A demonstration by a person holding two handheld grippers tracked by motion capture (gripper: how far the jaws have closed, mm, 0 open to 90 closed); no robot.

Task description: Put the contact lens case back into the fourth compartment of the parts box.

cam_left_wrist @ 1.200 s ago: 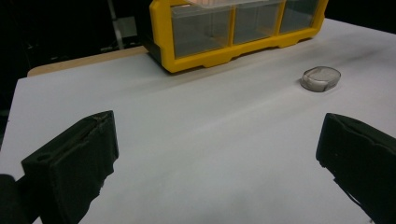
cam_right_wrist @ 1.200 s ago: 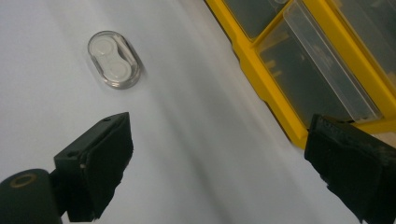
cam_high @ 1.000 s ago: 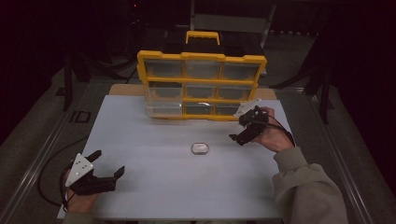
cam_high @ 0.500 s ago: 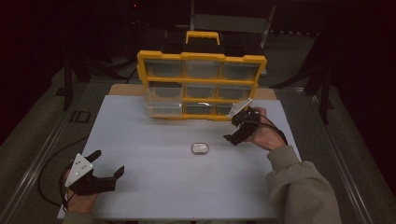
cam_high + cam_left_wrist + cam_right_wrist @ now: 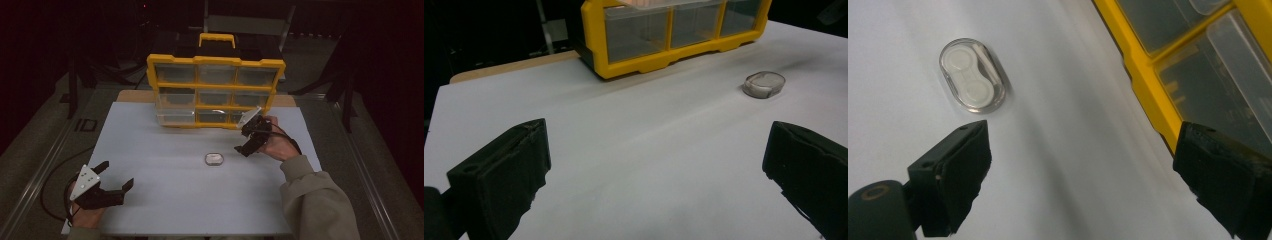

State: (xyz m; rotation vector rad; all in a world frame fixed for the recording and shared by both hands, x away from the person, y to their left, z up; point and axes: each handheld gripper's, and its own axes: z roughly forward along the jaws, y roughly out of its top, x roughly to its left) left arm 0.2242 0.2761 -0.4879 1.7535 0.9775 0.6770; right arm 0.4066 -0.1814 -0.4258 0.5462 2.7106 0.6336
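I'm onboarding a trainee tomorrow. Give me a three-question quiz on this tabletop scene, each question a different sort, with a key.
1. True or false: the right tongs are shut on the small clear case.
2. Which tongs are nearer the case? A) left tongs B) right
3. Fill in: the organizer box has a ____ frame.

Key: 1 false, both tongs are open and empty, and the case lies alone on the white table; 2 B; 3 yellow.

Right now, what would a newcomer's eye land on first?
The yellow organiser case with clear drawers, upright at the far side of the white table. Next, the small clear oval case lying mid-table, with the open right tool poised beside it.
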